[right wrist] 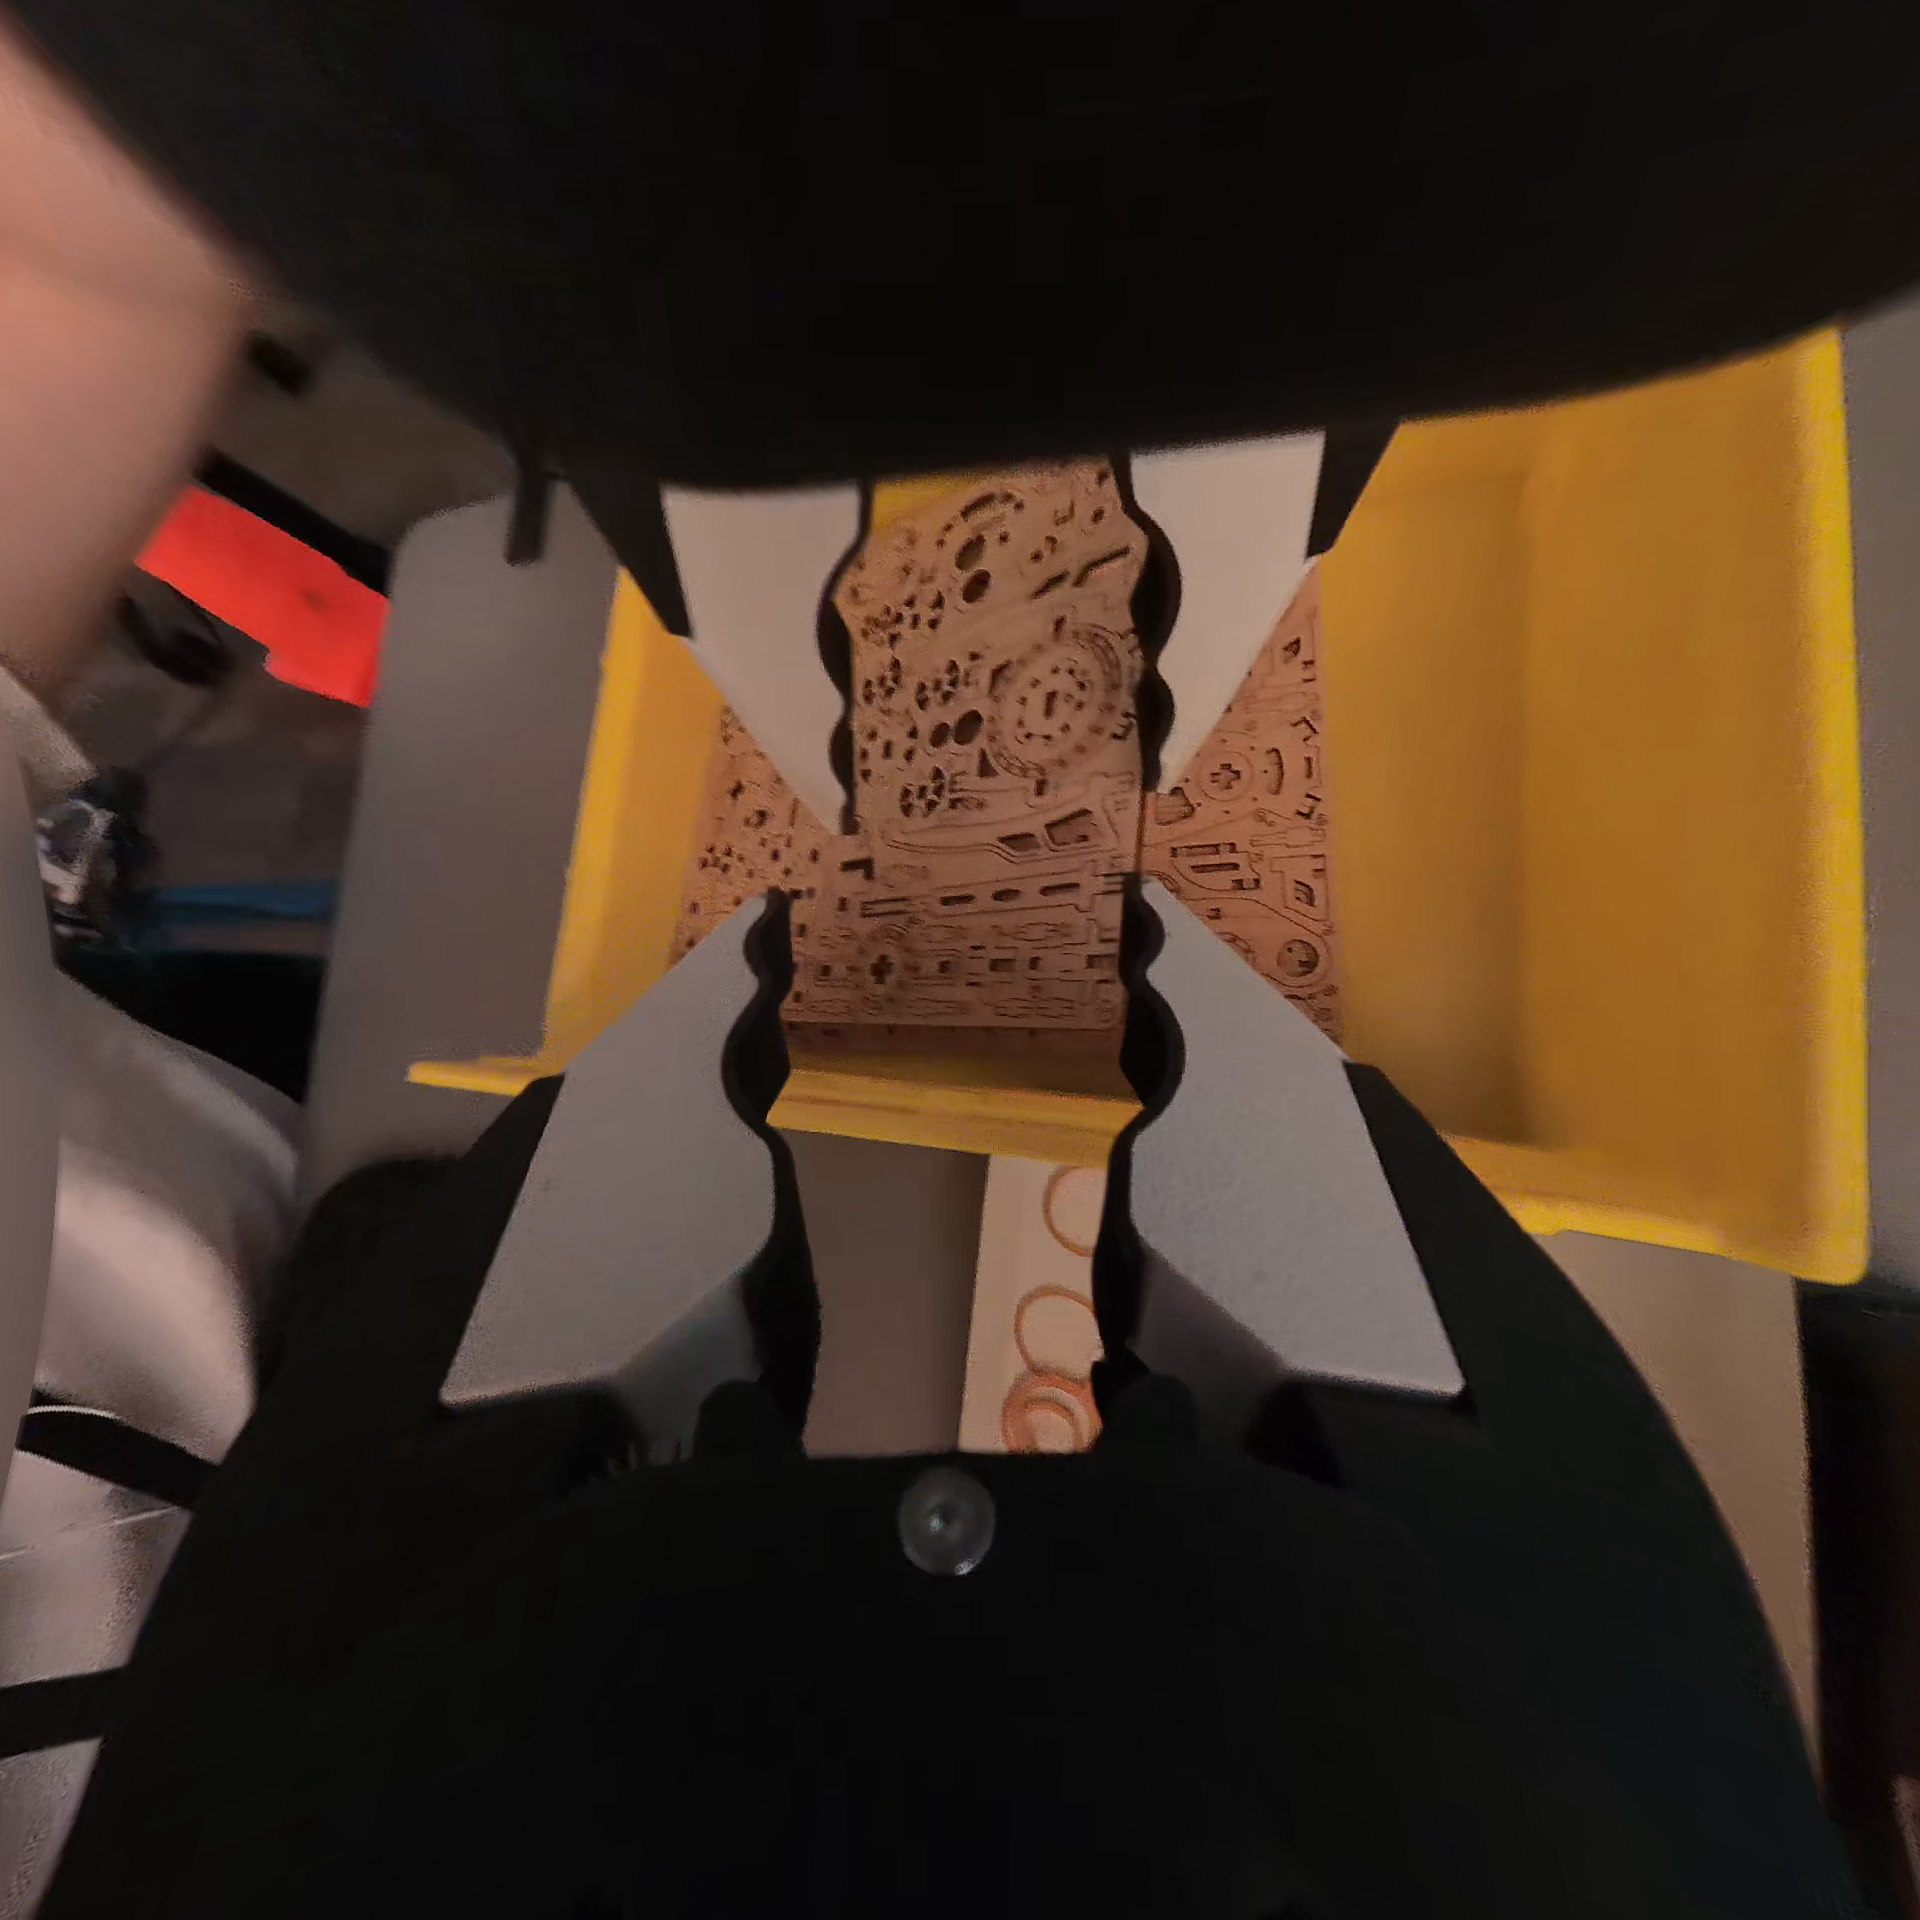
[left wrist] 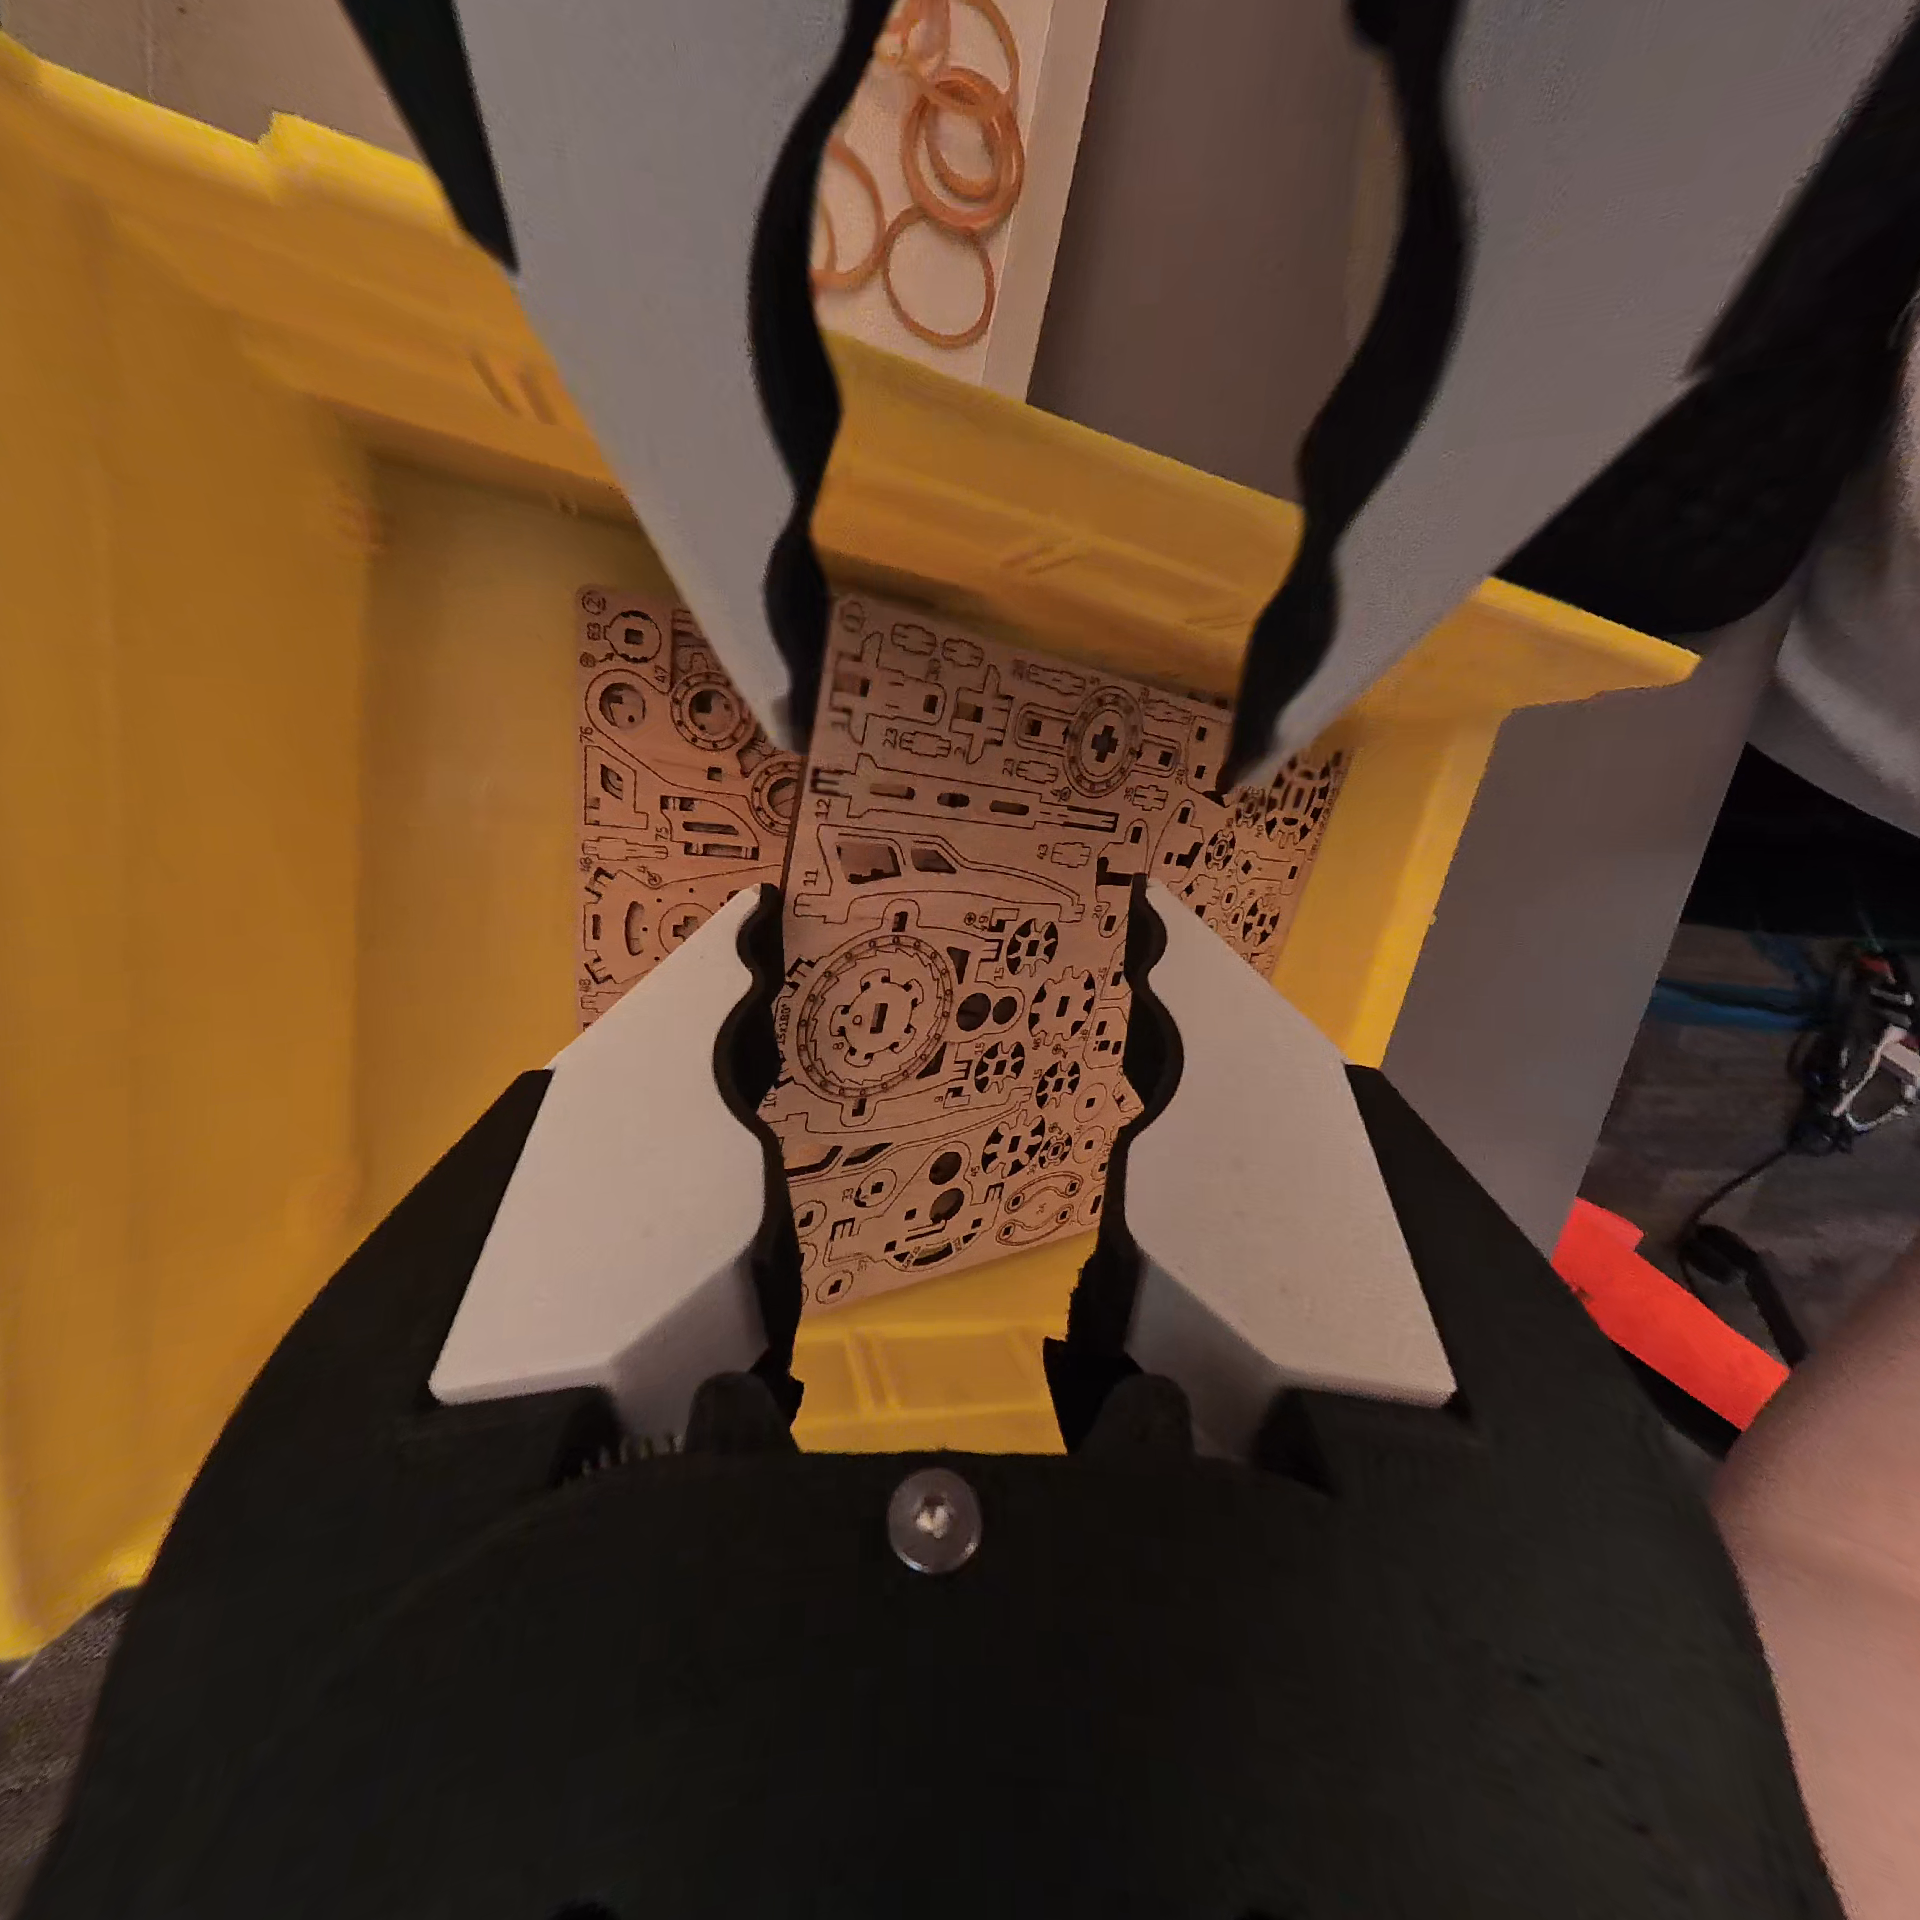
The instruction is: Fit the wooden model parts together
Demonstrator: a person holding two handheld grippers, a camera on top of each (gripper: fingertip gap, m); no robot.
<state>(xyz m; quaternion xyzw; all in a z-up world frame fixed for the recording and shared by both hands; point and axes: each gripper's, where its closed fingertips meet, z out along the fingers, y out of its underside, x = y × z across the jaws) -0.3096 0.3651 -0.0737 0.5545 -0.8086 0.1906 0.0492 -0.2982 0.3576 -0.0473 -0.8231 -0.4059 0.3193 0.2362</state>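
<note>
Small engraved part numbers on wooden sheets (left wrist: 935,935) in yellow bin (left wrist: 260,831).

Dim warm light. Grey desk (left wrist: 1164,260); off its right edge, dark floor (left wrist: 1704,1122) w/ cables (left wrist: 1860,1060) & an orange object (left wrist: 1662,1309).

Thin, pale laser-cut wooden sheets (left wrist: 935,997) are seen matt and finely grained. A smooth yellow moulded plastic tray (left wrist: 260,727) is shown faintly glossy. Translucent orange rubber bands (left wrist: 935,208) are glimpsed.

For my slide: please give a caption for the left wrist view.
Two open grippers face each other above wooden sheets in a yellow tray.
</note>
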